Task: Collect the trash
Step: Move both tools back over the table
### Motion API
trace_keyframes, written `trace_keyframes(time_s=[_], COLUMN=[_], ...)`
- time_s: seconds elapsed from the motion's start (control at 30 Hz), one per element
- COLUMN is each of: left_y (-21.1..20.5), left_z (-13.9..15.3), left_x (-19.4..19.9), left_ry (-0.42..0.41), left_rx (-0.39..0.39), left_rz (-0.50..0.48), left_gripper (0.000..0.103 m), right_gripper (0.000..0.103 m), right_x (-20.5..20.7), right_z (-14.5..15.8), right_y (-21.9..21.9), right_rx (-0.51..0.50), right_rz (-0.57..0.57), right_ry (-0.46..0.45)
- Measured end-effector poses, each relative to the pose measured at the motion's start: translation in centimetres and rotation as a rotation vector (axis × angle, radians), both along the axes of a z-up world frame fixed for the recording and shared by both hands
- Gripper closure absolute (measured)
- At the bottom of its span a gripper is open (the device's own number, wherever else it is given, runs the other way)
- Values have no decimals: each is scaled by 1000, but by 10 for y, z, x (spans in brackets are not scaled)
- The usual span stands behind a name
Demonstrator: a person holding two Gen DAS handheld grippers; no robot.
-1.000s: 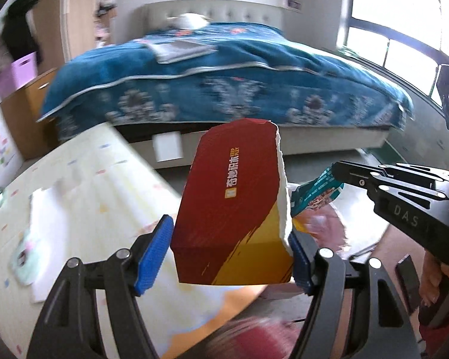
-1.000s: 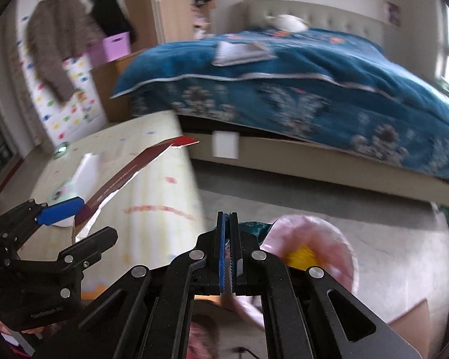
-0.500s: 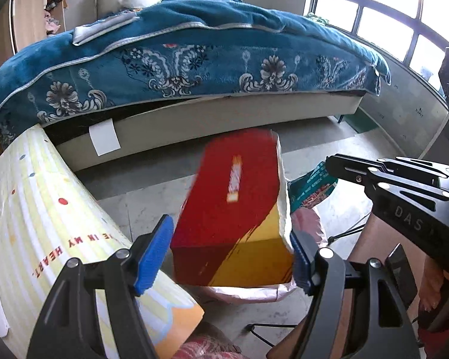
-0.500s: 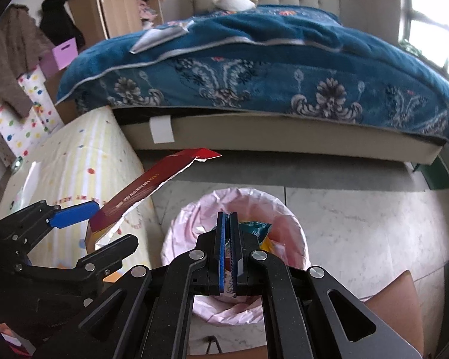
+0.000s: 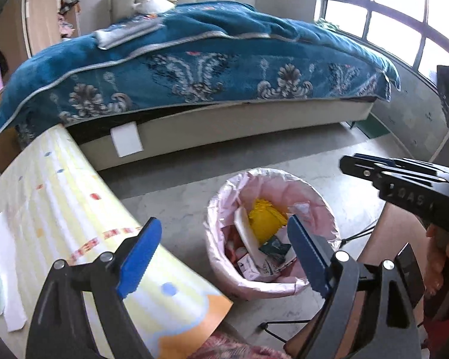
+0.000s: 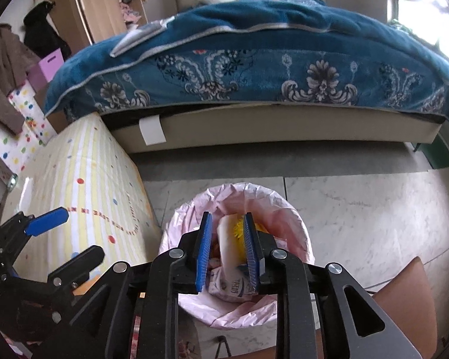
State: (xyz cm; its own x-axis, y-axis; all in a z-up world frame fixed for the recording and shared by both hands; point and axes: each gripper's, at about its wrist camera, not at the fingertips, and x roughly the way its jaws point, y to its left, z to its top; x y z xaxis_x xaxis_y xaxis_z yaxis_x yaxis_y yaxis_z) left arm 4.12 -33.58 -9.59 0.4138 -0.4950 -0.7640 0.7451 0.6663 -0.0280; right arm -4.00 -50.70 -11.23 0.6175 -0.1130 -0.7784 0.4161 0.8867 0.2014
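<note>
A trash bin with a pink liner (image 5: 272, 179) stands on the floor beside the table, also in the right wrist view (image 6: 284, 209). It holds several pieces of trash: a yellow wrapper (image 5: 265, 220), a teal packet (image 5: 274, 246) and white packets (image 6: 230, 290). My left gripper (image 5: 221, 254) is open and empty, above the bin's left side. My right gripper (image 6: 227, 248) is open and empty, right above the bin; it shows at the right of the left wrist view (image 5: 374, 170).
A table with a yellow striped cloth (image 5: 60, 209) stands left of the bin, with white paper (image 5: 6, 269) on it. A bed with a blue quilt (image 5: 194, 68) lies behind. A brown chair seat (image 6: 404, 299) and thin cables (image 5: 287, 326) are at the lower right.
My left gripper opened and the red and yellow carton is gone from it. My right gripper opened and let go of the teal packet. Both moved over the bin.
</note>
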Motion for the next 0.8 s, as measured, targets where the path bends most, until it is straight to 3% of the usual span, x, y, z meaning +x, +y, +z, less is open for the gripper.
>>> trace_keyframes(time_s=[0.3,0.8], left_y=[73,230], left_z=[25,29], left_x=[1,16], left_ry=[-17,-40], left_rx=[-52,-56], left_rz=[150,466], left_gripper=[19,19], right_gripper=[73,64], right_x=[-9,38], right_z=[28,56], right_y=[32,158], right_rx=[5,-44], right_rz=[58,315], right_ry=[-44,-44])
